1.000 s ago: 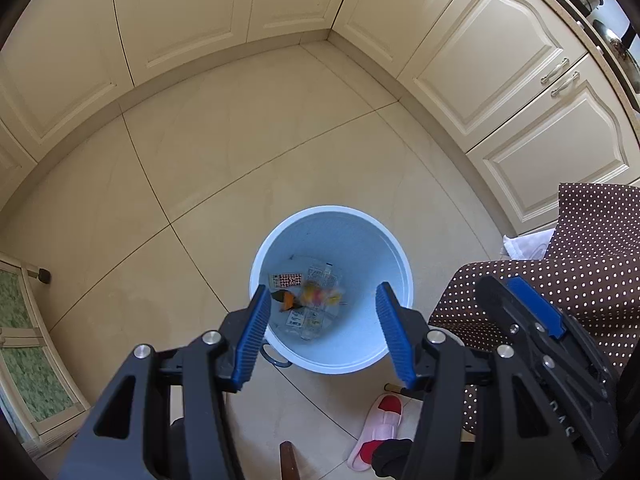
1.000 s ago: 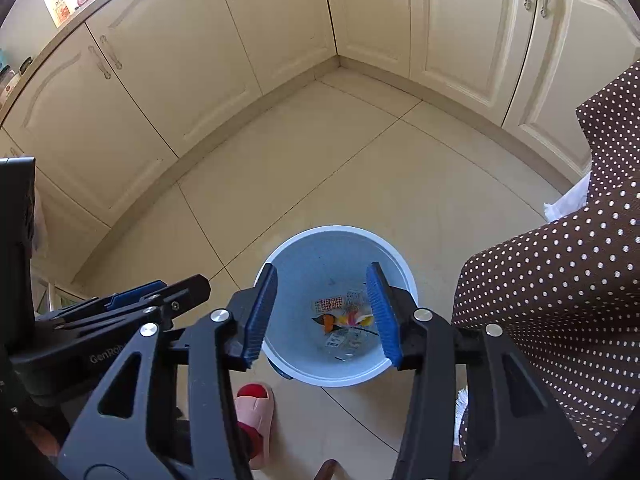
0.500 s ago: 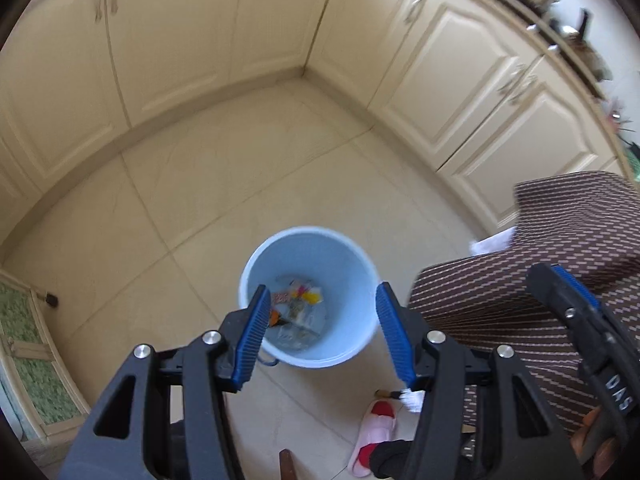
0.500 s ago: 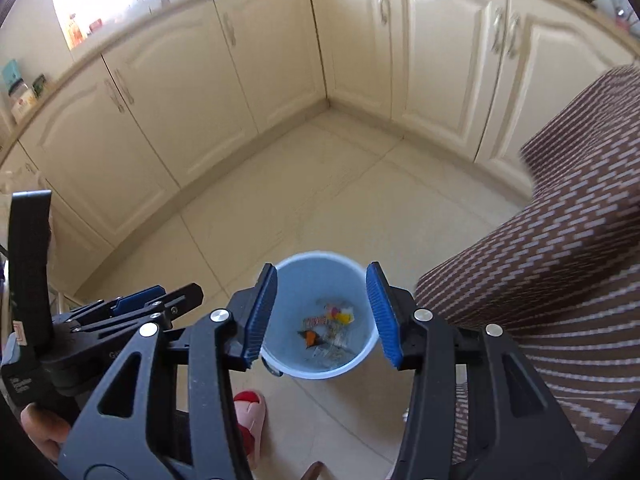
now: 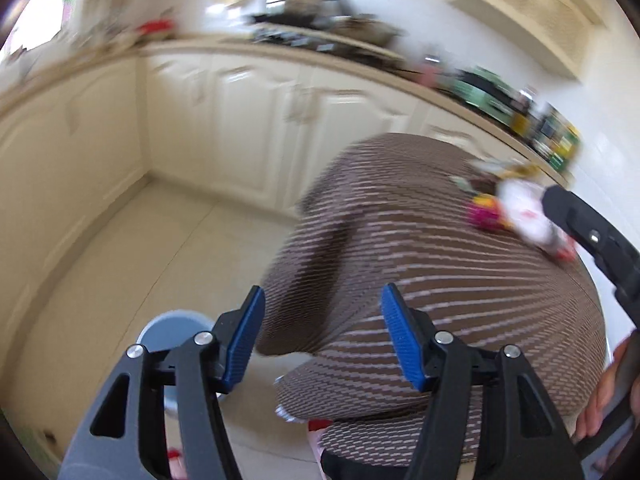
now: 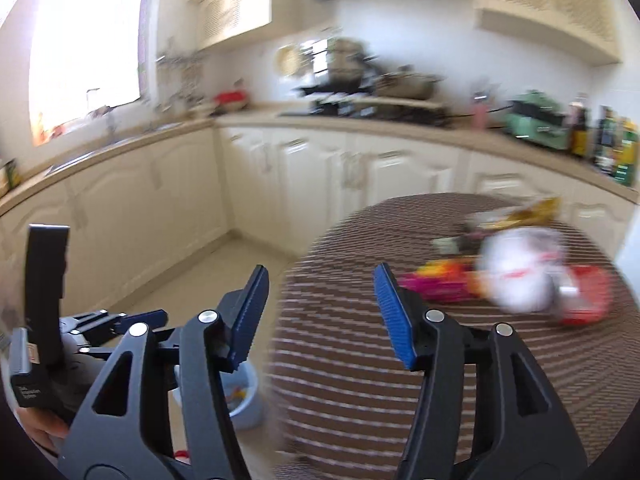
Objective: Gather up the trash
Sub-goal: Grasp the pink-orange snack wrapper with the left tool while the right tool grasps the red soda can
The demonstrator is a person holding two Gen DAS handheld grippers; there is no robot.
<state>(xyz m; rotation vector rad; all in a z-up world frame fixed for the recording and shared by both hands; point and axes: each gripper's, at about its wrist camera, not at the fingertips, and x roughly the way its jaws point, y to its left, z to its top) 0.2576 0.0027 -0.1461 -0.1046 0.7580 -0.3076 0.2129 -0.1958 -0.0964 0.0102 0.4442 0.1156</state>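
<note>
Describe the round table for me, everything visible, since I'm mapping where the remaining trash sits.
The round table is draped in a brown cloth with a pale repeating pattern, smeared by motion blur, hanging over the rim. Blurred litter lies toward its far right side: a white crumpled bag, pink and yellow wrappers, a red item. The light blue bin stands on the floor beside it.

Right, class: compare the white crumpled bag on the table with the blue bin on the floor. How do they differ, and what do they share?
The white bag lies up on the dotted tablecloth; the blue bin stands low on the floor tiles. The bag is soft and crumpled; the bin is a rigid round tub. The bag sits among other litter; the bin already holds some. Neither is between any gripper's fingers.
</note>
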